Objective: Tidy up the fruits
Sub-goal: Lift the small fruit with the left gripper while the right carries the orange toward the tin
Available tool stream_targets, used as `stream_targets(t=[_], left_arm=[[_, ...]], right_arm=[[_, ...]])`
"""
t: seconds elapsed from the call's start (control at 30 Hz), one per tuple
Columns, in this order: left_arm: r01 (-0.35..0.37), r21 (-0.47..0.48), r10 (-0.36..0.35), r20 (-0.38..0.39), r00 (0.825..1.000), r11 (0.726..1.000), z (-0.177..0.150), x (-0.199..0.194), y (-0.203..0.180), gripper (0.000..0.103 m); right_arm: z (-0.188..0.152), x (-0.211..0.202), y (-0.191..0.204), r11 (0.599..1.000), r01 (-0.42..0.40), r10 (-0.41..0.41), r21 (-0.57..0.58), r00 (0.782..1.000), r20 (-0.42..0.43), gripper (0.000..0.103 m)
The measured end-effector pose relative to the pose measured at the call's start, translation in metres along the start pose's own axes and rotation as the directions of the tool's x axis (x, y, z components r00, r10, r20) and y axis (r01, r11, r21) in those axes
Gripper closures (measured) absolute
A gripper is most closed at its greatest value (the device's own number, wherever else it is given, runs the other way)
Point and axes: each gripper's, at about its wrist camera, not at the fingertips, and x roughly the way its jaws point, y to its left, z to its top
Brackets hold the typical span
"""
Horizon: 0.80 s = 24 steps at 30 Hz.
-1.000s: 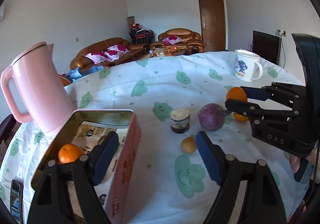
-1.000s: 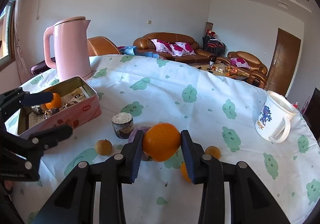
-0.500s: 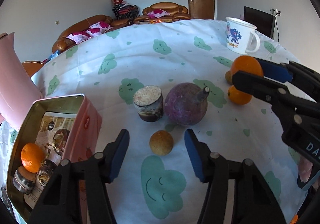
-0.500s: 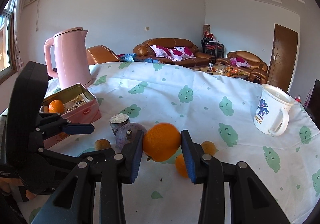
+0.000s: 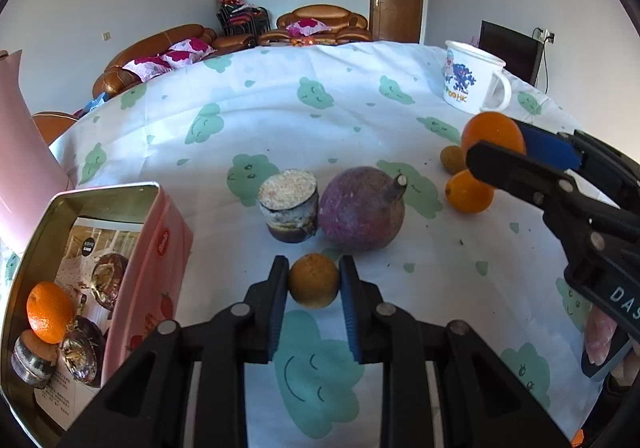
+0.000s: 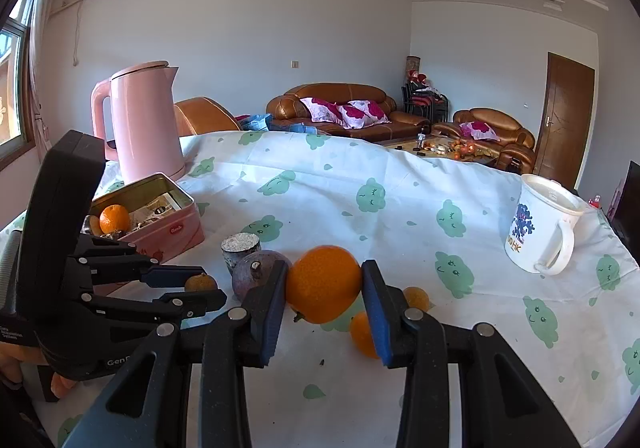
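Clamping left tongs point(image 5: 314, 288) on a small brownish-orange fruit point(image 5: 314, 280) that sits on the counter point(image 5: 280, 107). Purple round fruit point(image 5: 363, 207) at 12 o'clock from it, cut brown stub point(image 5: 289, 205) at 11, pink tin point(image 5: 120, 268) holding a tangerine point(image 5: 49, 312) at 9. Right view: right tongs point(image 6: 324, 288) clenched on a big orange point(image 6: 323, 282), held above the counter; white mug point(image 6: 540, 226) at 2 o'clock, pink kettle point(image 6: 140, 119) at 10.

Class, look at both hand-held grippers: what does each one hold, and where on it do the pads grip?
Left hand-held gripper: small brownish-orange round fruit, pads on opposite sides. Right hand-held gripper: large orange, likewise.
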Motion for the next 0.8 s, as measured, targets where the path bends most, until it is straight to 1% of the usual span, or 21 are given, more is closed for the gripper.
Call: stream_targets(t=[0.33, 0.6, 0.8], left_arm=[[-0.039, 0.004, 0.039, 0.089, 0.995, 0.999, 0.001, -0.016, 0.001, 0.076], [-0.081, 0.001, 0.08, 0.149, 0.986, 0.997, -0.001, -0.027, 0.0, 0.076], [-0.098, -0.012, 0.098, 0.19, 0.977, 0.995, -0.002, -0.034, 0.001, 0.076]], right_arm=[[0.0, -0.007, 0.002, 1.0, -0.013, 0.013, -0.012, 0.999, 0.036, 0.064], [-0.001, -0.012, 0.004, 0.999, -0.02, 0.022, -0.026, 0.998, 0.066, 0.064], [0.0, -0.016, 0.006, 0.999, -0.022, 0.025, -0.037, 0.996, 0.087, 0.064]])
